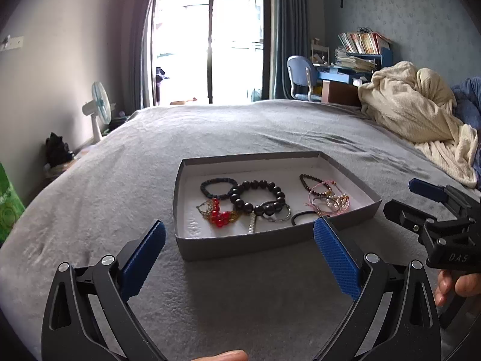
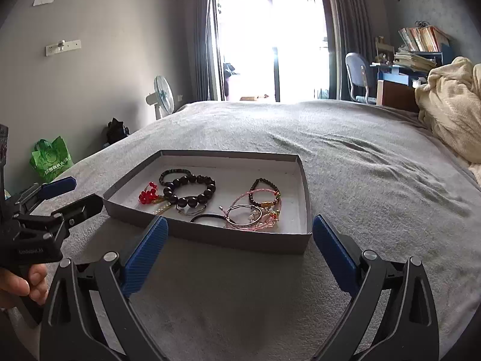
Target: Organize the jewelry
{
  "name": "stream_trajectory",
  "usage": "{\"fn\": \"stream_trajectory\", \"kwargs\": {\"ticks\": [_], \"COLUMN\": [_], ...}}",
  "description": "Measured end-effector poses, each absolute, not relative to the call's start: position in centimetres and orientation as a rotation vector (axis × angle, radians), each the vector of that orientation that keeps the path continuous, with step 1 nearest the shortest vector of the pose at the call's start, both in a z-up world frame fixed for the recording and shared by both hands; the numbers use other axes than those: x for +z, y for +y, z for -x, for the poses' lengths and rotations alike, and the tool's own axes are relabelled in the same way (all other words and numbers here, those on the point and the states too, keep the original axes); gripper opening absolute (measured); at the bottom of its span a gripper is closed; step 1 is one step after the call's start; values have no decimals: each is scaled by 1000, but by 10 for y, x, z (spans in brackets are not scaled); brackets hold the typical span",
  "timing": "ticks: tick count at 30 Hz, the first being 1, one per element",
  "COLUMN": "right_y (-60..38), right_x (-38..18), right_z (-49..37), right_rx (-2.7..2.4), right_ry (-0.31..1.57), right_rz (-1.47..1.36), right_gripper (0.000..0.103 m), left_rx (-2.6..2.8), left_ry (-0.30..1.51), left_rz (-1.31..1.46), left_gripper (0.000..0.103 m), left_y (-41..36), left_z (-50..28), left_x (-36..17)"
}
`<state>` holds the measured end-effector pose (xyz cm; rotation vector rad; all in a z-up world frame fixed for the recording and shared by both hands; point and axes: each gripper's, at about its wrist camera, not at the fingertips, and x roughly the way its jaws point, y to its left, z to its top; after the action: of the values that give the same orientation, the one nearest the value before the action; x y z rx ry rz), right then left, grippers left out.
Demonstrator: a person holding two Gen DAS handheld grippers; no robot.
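Observation:
A shallow grey box (image 1: 240, 245) (image 2: 210, 239) lies on the grey bed and holds several pieces of jewelry: a large dark bead bracelet (image 1: 258, 198) (image 2: 192, 189), a red bead piece (image 1: 218, 215) (image 2: 148, 195), a small dark bracelet (image 1: 216, 188) (image 2: 174, 174), a pink and pearl tangle (image 1: 329, 200) (image 2: 258, 213) and a black hair tie (image 1: 303, 218) (image 2: 207, 219). My left gripper (image 1: 239, 240) is open and empty, just in front of the box. My right gripper (image 2: 240, 240) is open and empty at the box's near right side; it also shows in the left wrist view (image 1: 402, 198).
The grey bedspread (image 1: 210, 138) stretches away to a bright balcony door. A cream blanket (image 1: 415, 108) is heaped at the right. A fan (image 1: 99, 105), a green bag (image 2: 51, 158) and a desk with a chair (image 1: 303, 78) stand beyond the bed.

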<state>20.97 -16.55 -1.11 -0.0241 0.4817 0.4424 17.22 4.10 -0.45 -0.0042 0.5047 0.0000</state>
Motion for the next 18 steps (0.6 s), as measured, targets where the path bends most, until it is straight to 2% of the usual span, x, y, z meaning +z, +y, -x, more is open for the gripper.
{"fn": "stream_trajectory", "kwargs": {"ticks": [18], "right_y": [-168], "right_x": [-17], "right_z": [-209], "right_rx": [424], "right_ry": [484], "right_rz": [19], "right_gripper": [96], "left_rx": [13], "left_ry": [524], "left_rz": [-1], "left_gripper": [98], "left_y": [42], "left_z": [-175], "left_x": [-10]}}
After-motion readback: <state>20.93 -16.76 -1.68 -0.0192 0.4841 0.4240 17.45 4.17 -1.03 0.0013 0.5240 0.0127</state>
